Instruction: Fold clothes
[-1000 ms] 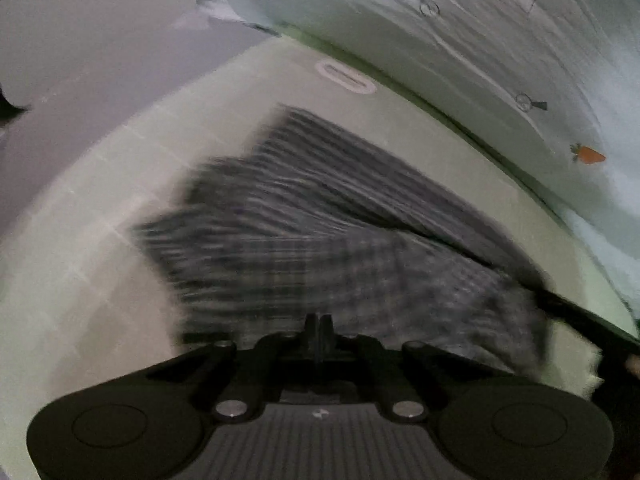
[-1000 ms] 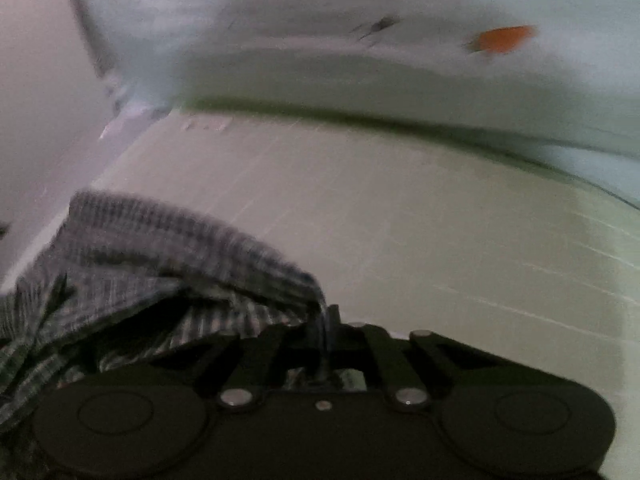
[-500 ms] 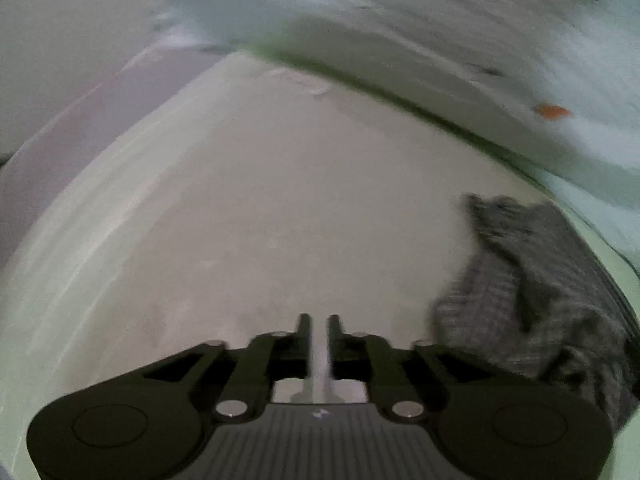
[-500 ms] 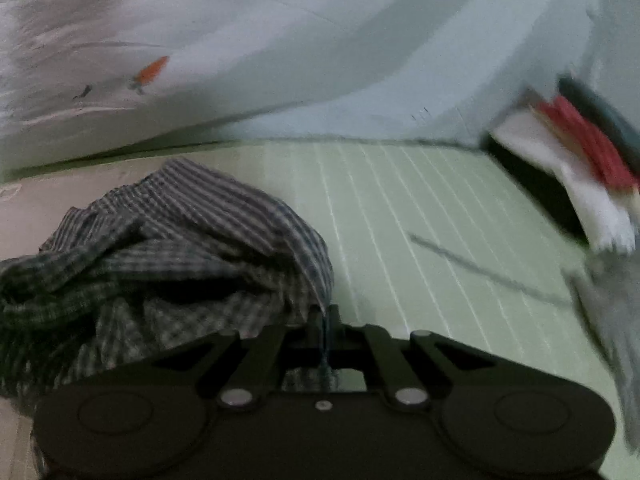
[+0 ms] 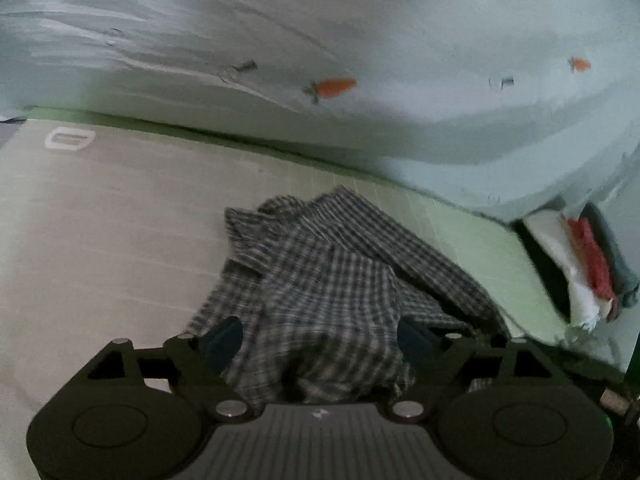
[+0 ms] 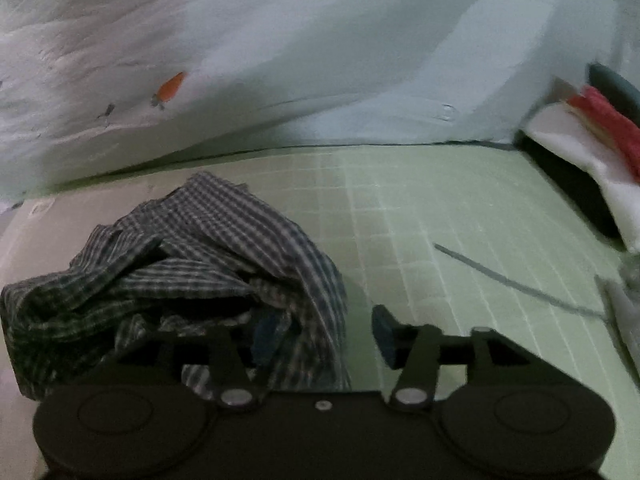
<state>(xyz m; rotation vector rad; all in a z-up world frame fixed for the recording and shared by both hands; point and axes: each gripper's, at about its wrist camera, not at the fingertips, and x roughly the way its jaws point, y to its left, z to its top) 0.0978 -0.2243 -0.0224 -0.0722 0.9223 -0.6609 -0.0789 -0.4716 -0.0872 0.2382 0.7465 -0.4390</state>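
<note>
A crumpled black-and-white checked garment lies in a heap where the grey mat meets the green grid mat. My left gripper hangs over its near edge. Its jaws are opening wide, with loose cloth bunched between them and the pads not pressing on it. In the right wrist view the same garment sits to the left. My right gripper is at its right edge with its jaws opening. A fold drapes over the left finger, and the right finger stands free over the green mat.
A pale sheet with carrot prints rises along the back. A stack of folded white, red and grey clothes sits at the far right, also seen in the right view. A thin grey strap lies on the green mat.
Both grippers were shut on the checked garment and carried it to the right. Both have now opened, and the garment has dropped into a heap on the mats.
</note>
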